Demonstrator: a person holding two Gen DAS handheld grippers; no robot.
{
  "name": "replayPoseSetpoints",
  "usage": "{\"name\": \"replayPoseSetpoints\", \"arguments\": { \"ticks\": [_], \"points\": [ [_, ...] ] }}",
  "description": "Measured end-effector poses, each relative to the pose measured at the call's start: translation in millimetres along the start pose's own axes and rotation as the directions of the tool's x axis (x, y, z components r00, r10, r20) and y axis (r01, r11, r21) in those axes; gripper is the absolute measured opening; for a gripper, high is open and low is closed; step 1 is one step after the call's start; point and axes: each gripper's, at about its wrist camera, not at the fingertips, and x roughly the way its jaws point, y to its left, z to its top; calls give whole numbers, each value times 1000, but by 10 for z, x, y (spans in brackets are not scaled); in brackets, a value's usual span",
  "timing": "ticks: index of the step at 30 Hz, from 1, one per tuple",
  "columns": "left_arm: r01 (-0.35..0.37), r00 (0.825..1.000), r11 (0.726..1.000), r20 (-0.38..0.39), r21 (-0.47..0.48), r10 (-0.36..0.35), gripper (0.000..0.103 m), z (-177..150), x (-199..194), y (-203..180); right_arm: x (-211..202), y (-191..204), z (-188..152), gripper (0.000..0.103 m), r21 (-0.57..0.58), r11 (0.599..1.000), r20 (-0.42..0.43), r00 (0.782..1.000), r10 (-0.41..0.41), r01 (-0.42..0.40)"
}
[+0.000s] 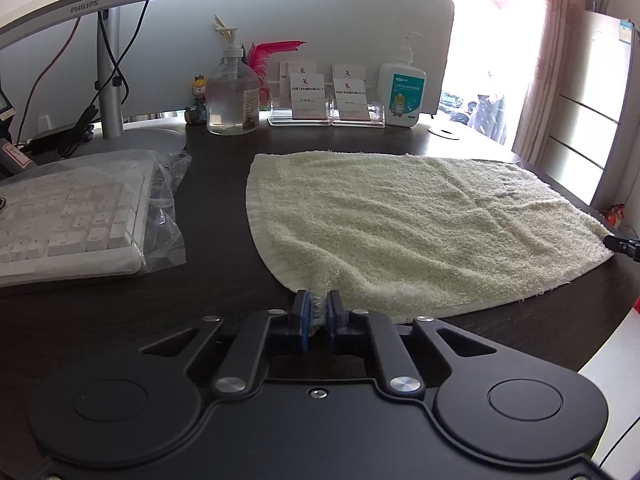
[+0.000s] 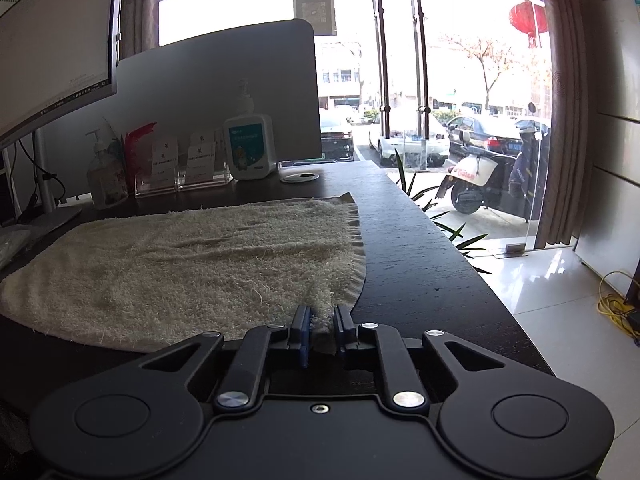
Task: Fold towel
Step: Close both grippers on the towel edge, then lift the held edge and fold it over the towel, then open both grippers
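A cream terry towel (image 1: 420, 224) lies spread flat on the dark desk (image 1: 216, 264). It also shows in the right wrist view (image 2: 200, 264). My left gripper (image 1: 318, 308) is shut on the towel's near left corner, with cloth pinched between the blue pads. My right gripper (image 2: 322, 322) is shut on the towel's near right corner. The tip of the right gripper shows at the right edge of the left wrist view (image 1: 624, 245).
A white keyboard in a plastic bag (image 1: 76, 220) lies left of the towel. A monitor stand (image 1: 110, 80), two pump bottles (image 1: 232, 92) (image 1: 402, 88) and card holders (image 1: 326, 100) line the back. The desk's right edge (image 2: 460, 256) drops to a tiled floor.
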Motion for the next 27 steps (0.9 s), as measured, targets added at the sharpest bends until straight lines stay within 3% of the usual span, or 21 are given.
{"name": "replayPoseSetpoints", "arguments": {
  "ticks": [6,13,22,27],
  "points": [
    [1,1000,1000,23,-11,-1,7,31,-34,24,-59,0,35,12,1,1000,8,1000,12,-12],
    [-4,997,1000,79,-4,5,7,240,-121,-25,-180,17,324,10,-2,999,74,996,49,-49],
    [-34,992,999,118,-6,35,7,733,51,-57,-32,-44,825,10,29,997,121,990,74,-78],
    [-44,994,998,97,-49,49,7,1152,370,-1,303,-118,1173,10,74,992,81,992,98,-104]
  ]
}}
